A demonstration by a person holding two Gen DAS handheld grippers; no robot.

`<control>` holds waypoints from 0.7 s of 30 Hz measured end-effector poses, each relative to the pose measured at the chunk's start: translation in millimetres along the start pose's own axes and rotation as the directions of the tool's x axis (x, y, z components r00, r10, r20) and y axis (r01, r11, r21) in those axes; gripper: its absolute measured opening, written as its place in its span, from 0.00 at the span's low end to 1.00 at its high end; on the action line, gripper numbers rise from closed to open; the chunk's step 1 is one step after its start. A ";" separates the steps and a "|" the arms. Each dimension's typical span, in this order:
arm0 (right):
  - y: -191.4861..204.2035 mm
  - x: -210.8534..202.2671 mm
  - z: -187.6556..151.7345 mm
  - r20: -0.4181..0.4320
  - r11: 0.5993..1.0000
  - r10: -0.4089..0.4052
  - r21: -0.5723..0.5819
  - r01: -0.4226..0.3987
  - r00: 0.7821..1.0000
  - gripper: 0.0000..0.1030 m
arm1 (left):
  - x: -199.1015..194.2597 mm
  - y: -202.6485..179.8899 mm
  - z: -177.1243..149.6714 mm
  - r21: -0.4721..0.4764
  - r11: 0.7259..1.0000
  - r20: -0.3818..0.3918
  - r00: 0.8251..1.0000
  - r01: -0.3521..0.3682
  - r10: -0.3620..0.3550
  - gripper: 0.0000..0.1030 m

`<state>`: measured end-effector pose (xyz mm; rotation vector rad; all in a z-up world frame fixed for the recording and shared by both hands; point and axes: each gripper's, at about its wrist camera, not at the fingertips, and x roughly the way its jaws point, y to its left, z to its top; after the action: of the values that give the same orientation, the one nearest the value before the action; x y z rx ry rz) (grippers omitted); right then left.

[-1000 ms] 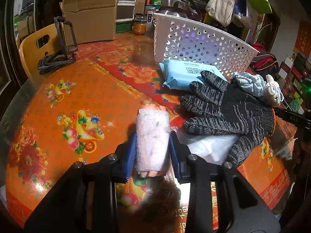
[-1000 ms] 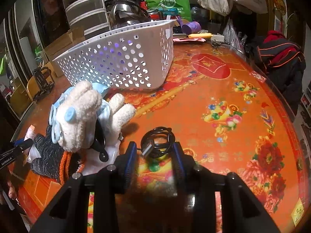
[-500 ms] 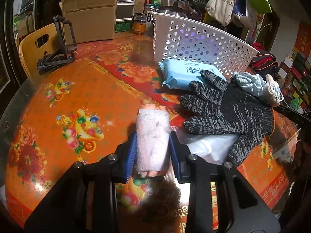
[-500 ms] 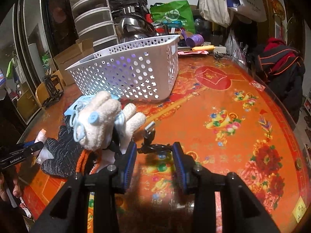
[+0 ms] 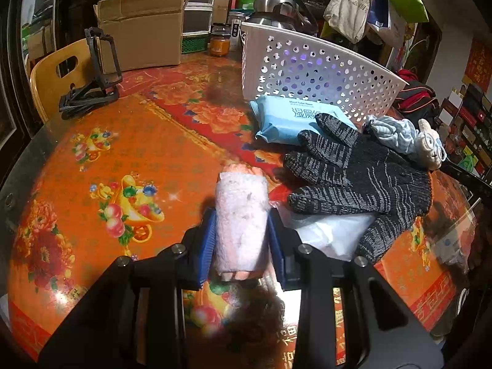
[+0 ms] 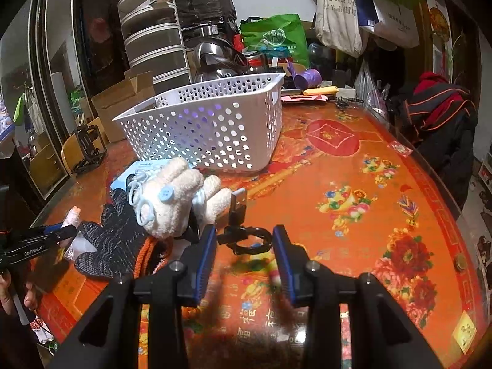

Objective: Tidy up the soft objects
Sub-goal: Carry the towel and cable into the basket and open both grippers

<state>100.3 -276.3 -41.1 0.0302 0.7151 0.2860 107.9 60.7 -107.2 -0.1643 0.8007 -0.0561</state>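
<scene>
My left gripper (image 5: 240,240) is shut on a rolled pink towel (image 5: 240,215) that rests on the orange table. To its right lie a dark knit glove (image 5: 363,181), a blue wet-wipe pack (image 5: 289,117) and a cream plush toy (image 5: 430,144). The white perforated basket (image 5: 307,67) stands behind them. My right gripper (image 6: 244,243) is shut on a coiled black cable (image 6: 249,240) with a USB plug, held above the table beside the plush toy (image 6: 172,196). The basket (image 6: 209,129) is behind the toy.
A cardboard box (image 5: 141,27), a black phone stand (image 5: 95,73) and a yellow chair (image 5: 52,73) are at the far left. A kettle (image 5: 276,3), jars and hanging bags crowd the back. A clear plastic bag (image 5: 326,230) lies under the glove.
My right gripper has lifted the black cable off the table and pulled back, so more of the basket and table show. The left gripper and towel have not moved.
</scene>
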 end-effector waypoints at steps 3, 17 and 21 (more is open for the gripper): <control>0.3 -6.1 0.8 0.012 1.000 0.001 -0.005 -0.001 1.000 0.36 | -2.2 0.8 0.0 -0.004 1.000 0.010 1.000 -0.010 0.011 0.29; 14.7 -46.4 31.1 0.106 0.998 0.010 -0.058 -0.004 0.994 0.35 | -45.0 -18.5 45.3 0.033 0.999 0.124 0.992 0.006 -0.010 0.29; 22.4 -56.0 52.6 0.141 0.996 0.011 -0.084 0.000 0.990 0.36 | -54.8 -32.7 71.5 0.067 0.998 0.152 0.988 0.012 -0.022 0.29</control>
<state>88.7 -266.1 37.4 -0.0270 0.5619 0.3158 121.5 43.6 -14.0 -0.1115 0.6436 -0.0847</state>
